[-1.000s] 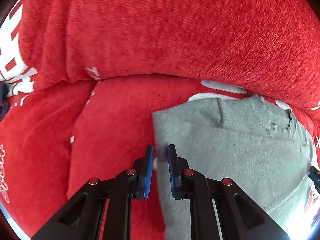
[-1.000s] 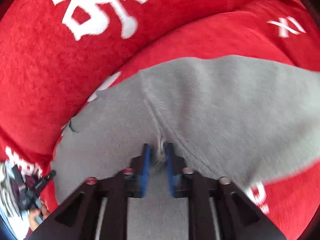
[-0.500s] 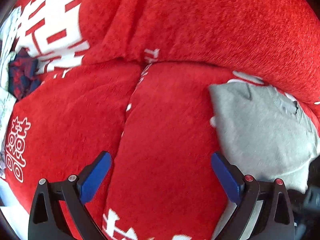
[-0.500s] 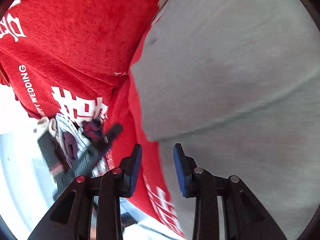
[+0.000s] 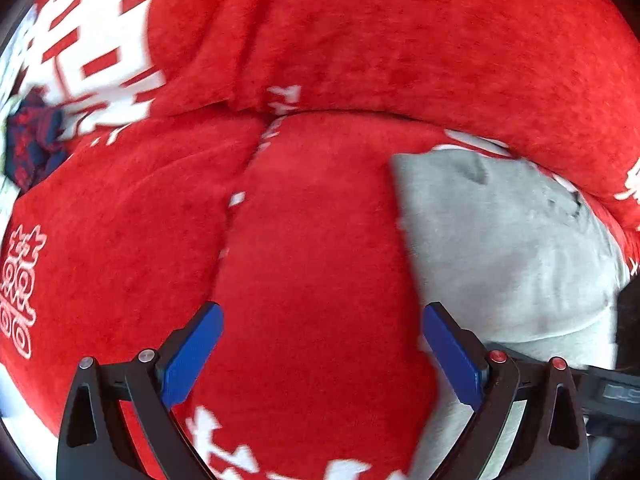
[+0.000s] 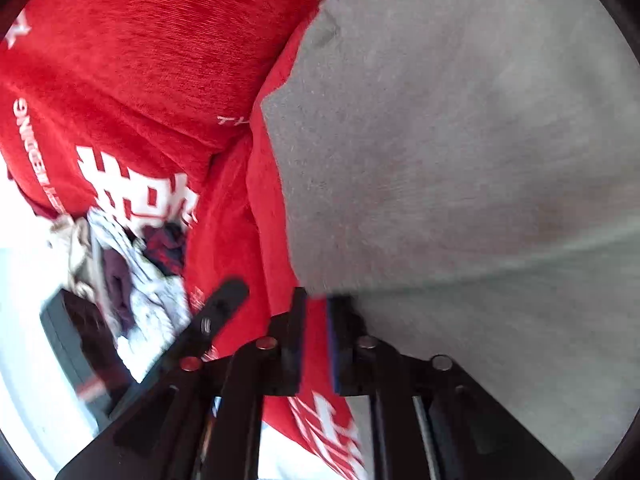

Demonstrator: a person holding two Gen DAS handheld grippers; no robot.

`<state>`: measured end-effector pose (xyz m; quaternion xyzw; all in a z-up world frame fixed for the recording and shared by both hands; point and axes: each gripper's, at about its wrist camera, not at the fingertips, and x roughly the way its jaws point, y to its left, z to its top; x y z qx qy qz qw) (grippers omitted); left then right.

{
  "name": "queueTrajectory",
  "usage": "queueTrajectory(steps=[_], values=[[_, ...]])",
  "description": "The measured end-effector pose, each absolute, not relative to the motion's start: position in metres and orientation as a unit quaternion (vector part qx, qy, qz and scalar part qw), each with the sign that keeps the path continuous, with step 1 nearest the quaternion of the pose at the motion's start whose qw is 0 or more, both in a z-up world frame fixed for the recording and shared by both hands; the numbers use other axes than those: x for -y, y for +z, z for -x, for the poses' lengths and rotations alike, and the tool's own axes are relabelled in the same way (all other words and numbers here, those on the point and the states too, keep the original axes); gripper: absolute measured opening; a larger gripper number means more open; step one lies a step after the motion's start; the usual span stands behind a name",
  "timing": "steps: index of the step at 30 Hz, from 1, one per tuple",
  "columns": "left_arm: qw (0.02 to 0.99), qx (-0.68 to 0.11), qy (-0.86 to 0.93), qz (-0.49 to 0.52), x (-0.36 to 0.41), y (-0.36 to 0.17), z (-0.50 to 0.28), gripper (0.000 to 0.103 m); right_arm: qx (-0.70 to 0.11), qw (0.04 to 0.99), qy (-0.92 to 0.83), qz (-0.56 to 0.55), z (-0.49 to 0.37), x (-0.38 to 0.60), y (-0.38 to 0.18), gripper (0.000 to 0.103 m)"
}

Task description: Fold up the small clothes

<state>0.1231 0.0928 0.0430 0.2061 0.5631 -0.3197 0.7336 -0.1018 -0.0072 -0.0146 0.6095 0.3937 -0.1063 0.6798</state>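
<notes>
A folded grey garment (image 5: 500, 248) lies on the red sofa cover (image 5: 312, 260), against the back cushion. My left gripper (image 5: 323, 312) stands wide open above bare red cover, left of the garment, with nothing between its fingers. In the right wrist view the grey garment (image 6: 460, 160) fills the right side. My right gripper (image 6: 318, 298) sits at its lower left edge. Its jaws are closing to a narrow gap, and only red cover shows in that gap. The picture is too blurred to tell whether cloth is caught at the tips.
A pile of mixed clothes (image 6: 132, 272) lies at the sofa's far end, with a dark blue piece (image 5: 32, 140) at the left edge. The red back cushion (image 6: 120, 60) with white lettering rises behind. A black finger of the left gripper (image 6: 216, 312) crosses the lower left.
My left gripper let go of the grey garment's edge, opened wide and shifted left over bare cover. My right gripper released the fold, swung to the garment's left edge and narrowed its jaws.
</notes>
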Motion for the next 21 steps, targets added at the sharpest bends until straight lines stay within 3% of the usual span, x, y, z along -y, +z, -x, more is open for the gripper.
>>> queueTrajectory(steps=[1, 2, 3, 9, 10, 12, 13, 21], values=[[0.732, -0.560, -0.325, -0.213, -0.085, 0.042, -0.118, 0.100, -0.388, 0.688, -0.121, -0.601, 0.117, 0.017, -0.006, 0.025], [0.730, -0.557, -0.330, -0.218, -0.079, 0.042, -0.114, 0.100, -0.385, 0.694, -0.159, -0.587, 0.141, 0.034, 0.004, 0.040], [0.726, -0.557, -0.336, -0.222, -0.069, 0.040, -0.107, 0.100, -0.382, 0.696, -0.187, -0.579, 0.157, 0.046, 0.009, 0.045], [0.723, -0.553, -0.339, -0.237, -0.038, 0.029, -0.084, 0.100, -0.328, 0.640, -0.372, -0.587, 0.274, 0.134, 0.015, 0.047], [0.723, -0.551, -0.338, -0.242, -0.035, 0.027, -0.082, 0.100, -0.317, 0.631, -0.382, -0.596, 0.284, 0.143, 0.012, 0.045], [0.723, -0.546, -0.336, -0.257, -0.032, 0.021, -0.077, 0.100, -0.302, 0.614, -0.405, -0.606, 0.300, 0.160, 0.003, 0.026], [0.722, -0.544, -0.332, -0.269, -0.030, 0.016, -0.074, 0.100, -0.304, 0.602, -0.415, -0.611, 0.305, 0.165, -0.002, 0.006], [0.720, -0.550, -0.315, -0.284, -0.030, 0.015, -0.069, 0.100, -0.291, 0.579, -0.419, -0.636, 0.330, 0.163, -0.008, 0.001]])
